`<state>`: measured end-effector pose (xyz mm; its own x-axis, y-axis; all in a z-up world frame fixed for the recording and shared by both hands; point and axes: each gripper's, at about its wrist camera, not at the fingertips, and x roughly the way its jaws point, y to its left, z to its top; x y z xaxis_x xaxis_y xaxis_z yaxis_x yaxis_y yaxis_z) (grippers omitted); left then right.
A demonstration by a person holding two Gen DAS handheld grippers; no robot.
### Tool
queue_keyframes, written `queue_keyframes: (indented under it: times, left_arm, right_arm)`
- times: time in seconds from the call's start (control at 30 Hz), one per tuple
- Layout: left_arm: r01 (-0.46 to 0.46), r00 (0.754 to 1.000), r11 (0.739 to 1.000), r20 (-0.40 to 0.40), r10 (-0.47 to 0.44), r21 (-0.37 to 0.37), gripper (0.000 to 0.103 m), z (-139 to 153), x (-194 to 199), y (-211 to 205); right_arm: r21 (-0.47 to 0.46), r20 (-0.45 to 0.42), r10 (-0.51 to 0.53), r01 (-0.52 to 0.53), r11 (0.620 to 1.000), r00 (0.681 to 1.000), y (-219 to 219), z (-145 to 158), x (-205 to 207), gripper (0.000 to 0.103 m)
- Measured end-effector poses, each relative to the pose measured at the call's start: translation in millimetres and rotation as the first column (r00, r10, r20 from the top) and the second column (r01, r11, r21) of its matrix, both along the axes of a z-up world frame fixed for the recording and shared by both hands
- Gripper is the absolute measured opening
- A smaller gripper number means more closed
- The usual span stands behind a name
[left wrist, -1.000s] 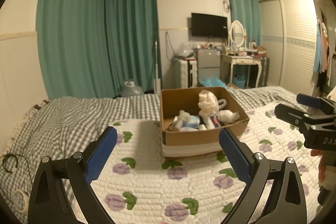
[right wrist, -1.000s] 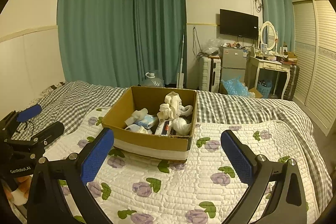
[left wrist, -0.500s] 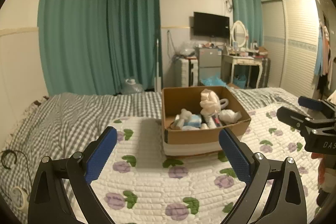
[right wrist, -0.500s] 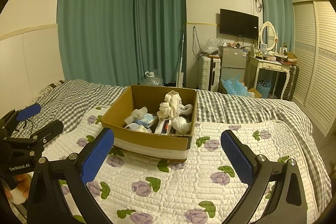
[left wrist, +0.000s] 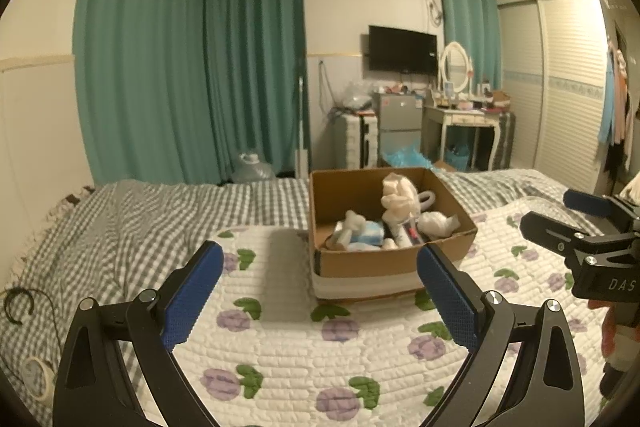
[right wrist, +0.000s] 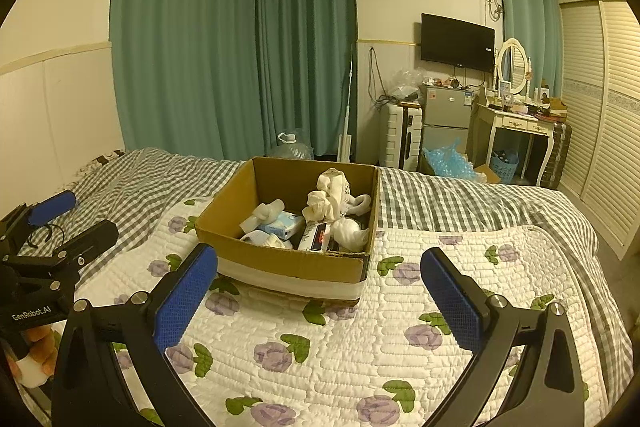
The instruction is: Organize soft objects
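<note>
An open cardboard box (left wrist: 396, 259) (right wrist: 288, 259) stands on the bed's white floral quilt (left wrist: 304, 343) (right wrist: 360, 339). It holds white cloth bundles (left wrist: 398, 197) (right wrist: 332, 193), a tissue pack (right wrist: 284, 223) and other small items. My left gripper (left wrist: 318, 295) is open and empty, held above the quilt short of the box; it also shows at the left of the right wrist view (right wrist: 60, 223). My right gripper (right wrist: 318, 297) is open and empty, likewise short of the box; it also shows at the right of the left wrist view (left wrist: 560, 223).
A grey checked blanket (left wrist: 132, 223) covers the bed's far and left side. A black cable (left wrist: 18, 307) lies at the bed's left edge. Beyond the bed stand green curtains (left wrist: 192, 67), a small fridge (right wrist: 446, 119), a dressing table (right wrist: 516, 131) and a wardrobe (right wrist: 600, 107).
Both grippers have risen and tilted slightly, so the box sits a little lower in both views. Both stay open and empty.
</note>
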<state>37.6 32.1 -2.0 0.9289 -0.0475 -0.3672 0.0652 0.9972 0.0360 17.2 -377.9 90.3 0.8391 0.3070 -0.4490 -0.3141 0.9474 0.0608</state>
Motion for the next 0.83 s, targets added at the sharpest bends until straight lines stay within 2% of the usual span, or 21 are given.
queue_keyframes:
  times: [0.83]
  left_arm:
    - [0.006, 1.0, 1.0, -0.006, -0.006, 0.014, 0.099, -1.0, 1.0, -0.3]
  right_arm:
    - [0.002, -0.016, 0.002, -0.002, 1.0, 1.0, 1.8, -1.8, -0.7, 0.102]
